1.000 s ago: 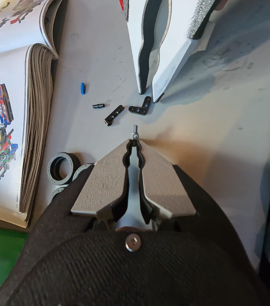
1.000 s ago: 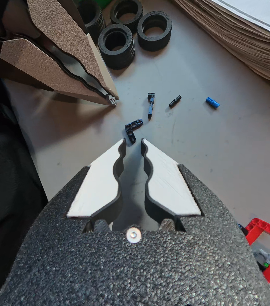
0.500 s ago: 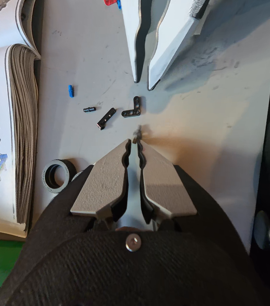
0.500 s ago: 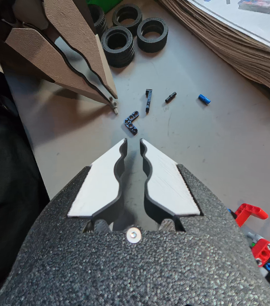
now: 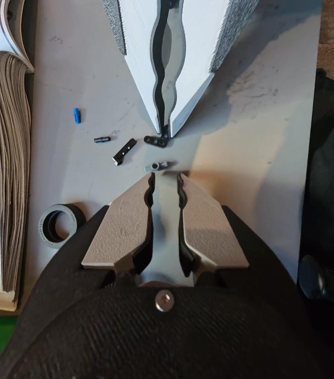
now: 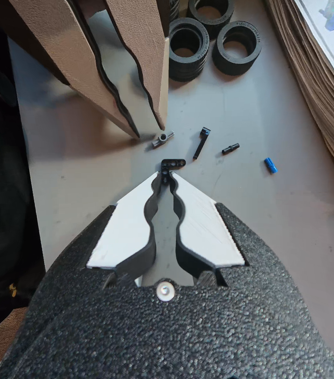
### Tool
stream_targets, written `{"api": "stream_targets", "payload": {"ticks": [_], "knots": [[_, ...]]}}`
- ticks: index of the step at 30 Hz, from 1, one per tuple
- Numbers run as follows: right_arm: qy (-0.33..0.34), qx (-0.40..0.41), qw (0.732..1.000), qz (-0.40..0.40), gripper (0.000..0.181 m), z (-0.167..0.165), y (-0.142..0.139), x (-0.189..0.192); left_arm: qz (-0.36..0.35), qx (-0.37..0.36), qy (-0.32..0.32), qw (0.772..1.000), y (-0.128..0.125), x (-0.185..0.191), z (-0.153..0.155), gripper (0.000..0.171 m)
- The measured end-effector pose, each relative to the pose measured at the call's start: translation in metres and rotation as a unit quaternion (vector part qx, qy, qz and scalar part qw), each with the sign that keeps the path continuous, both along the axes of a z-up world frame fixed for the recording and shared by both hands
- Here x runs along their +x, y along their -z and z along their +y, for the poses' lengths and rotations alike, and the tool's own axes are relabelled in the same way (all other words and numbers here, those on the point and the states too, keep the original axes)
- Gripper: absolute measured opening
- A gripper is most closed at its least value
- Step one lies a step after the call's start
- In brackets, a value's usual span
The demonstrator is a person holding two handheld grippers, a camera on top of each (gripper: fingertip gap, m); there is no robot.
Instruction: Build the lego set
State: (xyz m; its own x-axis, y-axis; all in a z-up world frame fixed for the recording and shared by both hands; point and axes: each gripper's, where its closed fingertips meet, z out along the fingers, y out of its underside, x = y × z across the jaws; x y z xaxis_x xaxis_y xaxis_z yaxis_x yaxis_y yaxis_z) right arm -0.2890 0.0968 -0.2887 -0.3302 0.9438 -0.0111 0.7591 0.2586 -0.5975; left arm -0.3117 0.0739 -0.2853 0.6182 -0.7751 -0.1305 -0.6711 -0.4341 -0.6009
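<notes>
Lego pieces lie scattered on the grey table, and both tools are right over them. The right gripper, white-fingered, is pinched onto one arm of the black L-shaped piece, whose other arm sticks out flat beyond the tips; in the left wrist view the same piece sits at the white tips, at the table surface. The left gripper, tan-fingered, stands spread with nothing between its fingers. Just past its tips the small grey connector lies loose on the table; the right wrist view shows that connector between the tan tips and the L-shaped piece, apart from both. Left of the L-shaped piece in the left wrist view lies a black straight bar, then a black pin, then a blue pin farther left and farther off. The open instruction book fills the left edge. One black tyre rests near the left gripper's body; the right wrist view shows several tyres grouped together beside the book's page edges.
</notes>
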Motion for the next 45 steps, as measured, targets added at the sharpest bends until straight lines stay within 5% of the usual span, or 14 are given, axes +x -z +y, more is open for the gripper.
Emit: {"api": "stream_targets", "payload": {"ticks": [14, 19, 26, 31, 36, 41, 45], "knots": [[0.042, -0.012, 0.999, 0.003, 0.007, 0.002, -0.020, 0.029, 0.103, 0.165, 0.116, 0.974, -0.012, 0.047, 0.036, 0.019], [0.076, -0.046, 0.996, 0.015, 0.007, 0.006, -0.026, 0.034, 0.150, 0.245, 0.115, 0.951, -0.016, 0.054, 0.041, 0.012], [0.117, -0.065, 0.990, 0.040, 0.006, 0.014, -0.032, 0.033, 0.156, 0.257, 0.060, 0.952, -0.016, 0.057, 0.048, 0.004], [0.170, -0.102, 0.975, 0.104, 0.001, 0.021, -0.051, 0.027, 0.020, 0.220, -0.002, 0.975, -0.033, 0.059, 0.050, 0.001], [0.251, -0.210, 0.921, 0.212, 0.017, 0.034, -0.085, 0.032, -0.177, 0.140, -0.060, 0.972, -0.056, 0.061, 0.048, 0.001], [0.275, -0.283, 0.888, 0.236, 0.020, 0.036, -0.089, 0.041, -0.318, 0.084, -0.094, 0.940, -0.072, 0.058, 0.047, 0.002], [0.255, -0.347, 0.863, 0.264, 0.019, 0.026, -0.095, 0.035, -0.454, 0.033, -0.095, 0.885, -0.097, 0.059, 0.042, 0.002]]}}
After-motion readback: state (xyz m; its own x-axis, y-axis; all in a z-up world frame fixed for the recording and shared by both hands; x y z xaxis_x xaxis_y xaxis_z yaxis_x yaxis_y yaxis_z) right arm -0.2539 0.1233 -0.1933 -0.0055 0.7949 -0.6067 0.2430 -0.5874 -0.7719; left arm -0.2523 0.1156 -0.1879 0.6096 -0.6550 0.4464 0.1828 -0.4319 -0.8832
